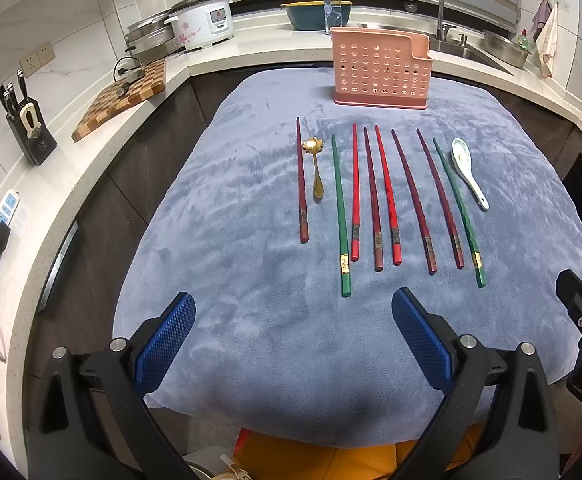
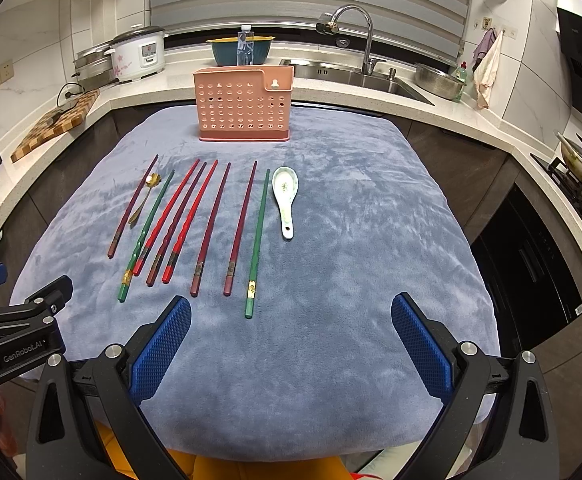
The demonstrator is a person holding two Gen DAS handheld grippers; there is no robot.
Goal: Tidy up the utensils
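Nothing is picked up yet; I judge this as the very start, before the first grasp. Both the left gripper (image 1: 293,344) and the right gripper (image 2: 291,344) hover over the near edge of the blue cloth (image 1: 251,320) that covers the counter, fingers spread wide and holding nothing.

Ahead of the fingers lie eight chopsticks in a row: two green, the others red or dark red. Among them, forward of the left fingers, is the gold spoon (image 1: 317,168); at the right end of the row is the white ceramic spoon (image 2: 286,200). Beyond all of them, at the far side of the cloth, stands the pink perforated holder (image 2: 244,106), upright and seemingly empty.

The chopsticks have their long axes running away from the fingers, thin tips toward the holder and thick ends toward the fingers. Both spoons lie the same way, bowls far and handles near.

The next move probably calls for lowering one gripper over one utensil, perhaps the green chopstick (image 2: 257,244) just forward of the right fingers, and closing across its width. Its neighbours lie near, so the fingers must go down carefully.
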